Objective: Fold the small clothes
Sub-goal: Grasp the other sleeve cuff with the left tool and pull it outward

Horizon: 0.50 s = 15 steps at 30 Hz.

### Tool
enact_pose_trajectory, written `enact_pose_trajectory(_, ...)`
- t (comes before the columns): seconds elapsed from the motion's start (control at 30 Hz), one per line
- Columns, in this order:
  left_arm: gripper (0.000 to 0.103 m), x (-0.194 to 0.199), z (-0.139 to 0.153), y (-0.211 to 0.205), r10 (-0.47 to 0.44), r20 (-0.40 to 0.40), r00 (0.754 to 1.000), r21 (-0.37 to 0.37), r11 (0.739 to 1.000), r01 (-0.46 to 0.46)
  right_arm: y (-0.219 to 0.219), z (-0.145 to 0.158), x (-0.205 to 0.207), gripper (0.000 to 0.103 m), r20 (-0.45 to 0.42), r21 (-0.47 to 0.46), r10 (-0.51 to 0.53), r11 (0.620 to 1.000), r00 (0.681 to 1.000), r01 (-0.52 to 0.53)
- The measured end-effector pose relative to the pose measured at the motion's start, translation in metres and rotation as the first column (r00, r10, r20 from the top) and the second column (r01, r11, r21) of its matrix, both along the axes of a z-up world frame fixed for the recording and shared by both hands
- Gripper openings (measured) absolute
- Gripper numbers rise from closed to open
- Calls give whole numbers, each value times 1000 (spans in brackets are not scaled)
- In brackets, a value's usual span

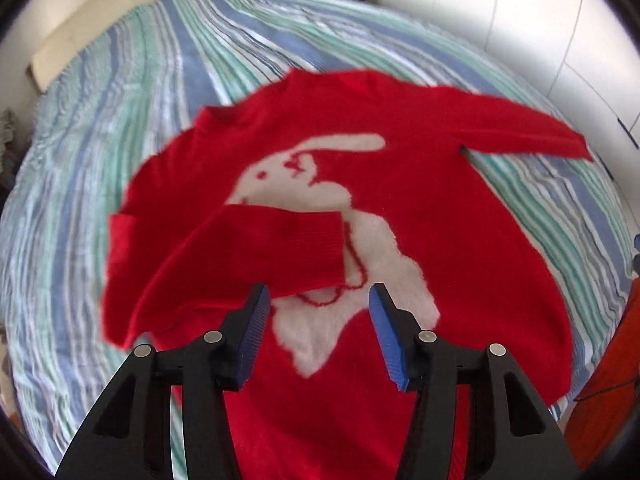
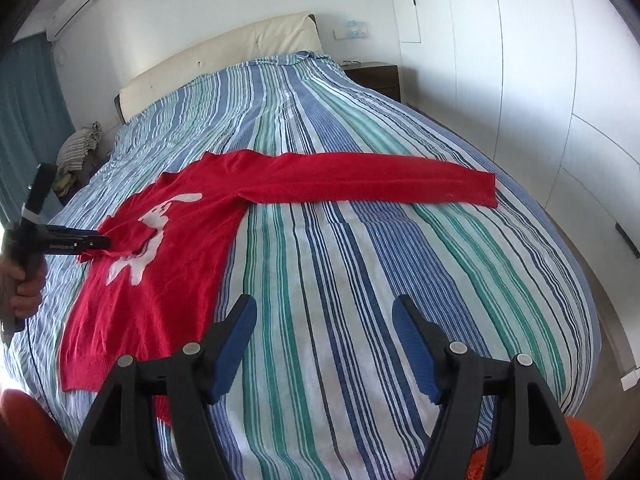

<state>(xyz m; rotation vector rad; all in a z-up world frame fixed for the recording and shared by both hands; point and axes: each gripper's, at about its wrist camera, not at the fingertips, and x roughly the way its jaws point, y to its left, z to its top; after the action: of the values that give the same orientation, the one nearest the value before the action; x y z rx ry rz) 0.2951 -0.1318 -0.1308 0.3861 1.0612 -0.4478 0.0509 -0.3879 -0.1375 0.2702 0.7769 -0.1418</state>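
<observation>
Both views are bright with even daylight — shadows are faint and soft. Left wrist view: motion blur smears the red sweater [image 1: 400, 208] and striped bedspread [image 1: 120, 128], while the left gripper [image 1: 318, 294] stays sharp. Right wrist view is crisp; the white wardrobe [image 2: 520, 80] at 2 o'clock is near washed out. Fisheye bowing is heavy, with dark vignette in the corners of both.

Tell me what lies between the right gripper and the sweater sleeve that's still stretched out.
Nothing visible does. The right gripper is open above bare striped bedspread, and only that flat cover lies between it and the outstretched sleeve of the red sweater. The left gripper hovers over the sweater's rabbit design, away from that path.
</observation>
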Motion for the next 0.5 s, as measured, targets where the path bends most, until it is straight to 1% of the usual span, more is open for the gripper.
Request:
enact_pose_trajectory(0.1,55,9,-23,-16,-39,-36,999,62,997,41,-3,-3,2,70,-13,15,-12,1000,1000,13)
enact_pose_trajectory(0.13,49,13,-33,-21,-37,-60,998,78,996,42,-4,-5,4,70,-19,24,-17,1000,1000,18)
enact_pose_trajectory(0.2,40,19,-46,-20,-19,-93,996,98,995,29,-5,-7,6,70,-27,33,-23,999,999,24)
enact_pose_trajectory(0.27,33,23,-54,-20,11,-106,994,83,997,-3,-4,-8,7,70,-33,29,-24,999,999,25)
enact_pose_trajectory(0.3,15,25,-54,-19,34,-104,994,71,997,-27,-3,-9,7,70,-35,24,-22,999,999,23)
enact_pose_trajectory(0.33,6,26,-50,-14,77,-90,993,61,996,-72,-2,-8,7,70,-34,19,-20,1000,999,21)
enact_pose_trajectory(0.37,5,27,-42,-6,116,-75,990,30,993,-114,-1,-8,8,70,-33,16,-18,1000,999,19)
enact_pose_trajectory(0.4,5,28,-33,3,150,-67,986,-17,988,-152,-1,-7,7,70,-32,14,-19,1000,999,19)
enact_pose_trajectory(0.43,5,29,-17,22,213,-61,975,-92,972,-218,-1,-7,7,70,-31,14,-20,1000,999,20)
enact_pose_trajectory(0.47,5,30,5,57,307,-63,950,-198,929,-314,-1,-7,6,70,-30,15,-21,1000,999,22)
enact_pose_trajectory(0.5,5,31,22,91,390,-77,918,-282,874,-395,-2,-7,6,70,-28,16,-23,1000,999,24)
